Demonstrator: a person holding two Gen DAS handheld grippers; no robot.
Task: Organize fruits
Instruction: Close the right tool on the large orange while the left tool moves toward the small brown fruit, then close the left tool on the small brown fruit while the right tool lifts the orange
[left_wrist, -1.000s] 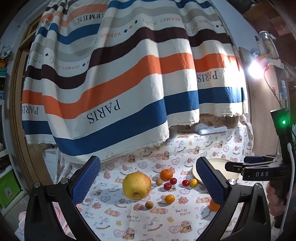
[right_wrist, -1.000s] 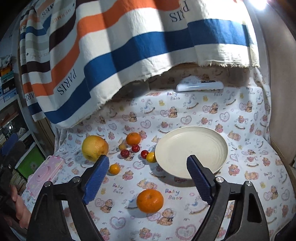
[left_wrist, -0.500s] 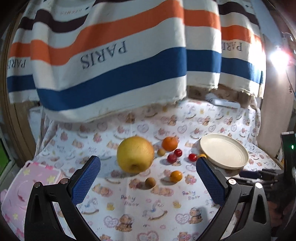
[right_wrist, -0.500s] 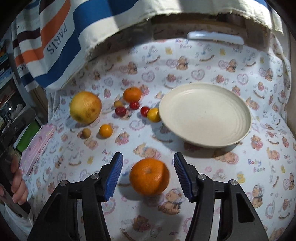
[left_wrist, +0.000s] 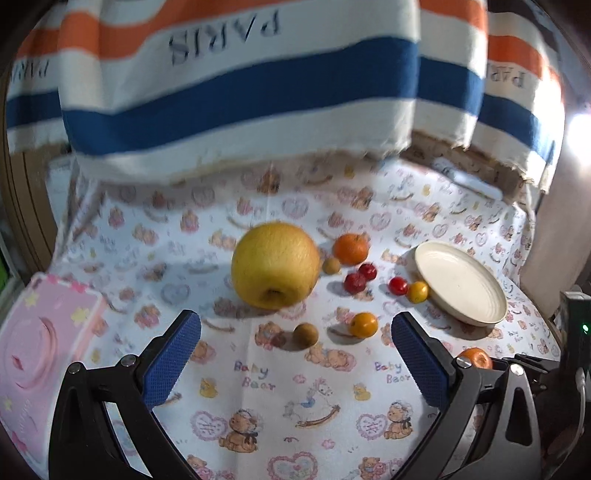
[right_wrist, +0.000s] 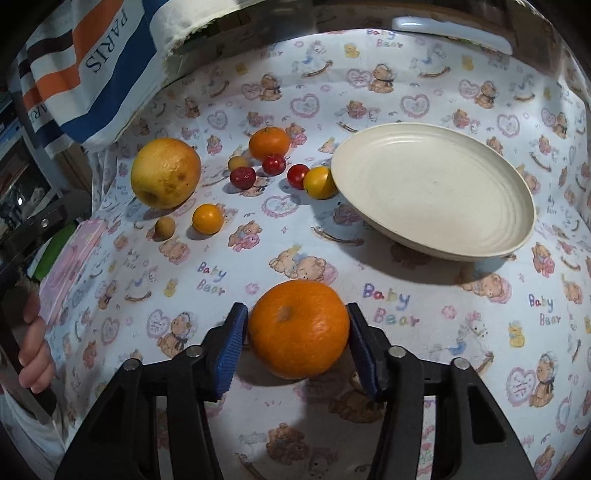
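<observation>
Right claw (right_wrist: 297, 341) newly closed around near orange (right_wrist: 298, 328), contact unclear; left claw (left_wrist: 295, 363) wide, empty.

We see a smooth, matt plate (right_wrist: 436, 184) beside glossy cherry tomatoes (right_wrist: 297, 176), all on printed cloth (right_wrist: 406, 92); its neighbouring orange (right_wrist: 298, 328) looks dimpled.

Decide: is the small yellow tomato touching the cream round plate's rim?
Touching: the right wrist view shows the yellow tomato pressed against the cream plate rim, no cloth between.

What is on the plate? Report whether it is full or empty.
Empty: the plate shows only its bare cream surface; every fruit lies on the cloth.
</observation>
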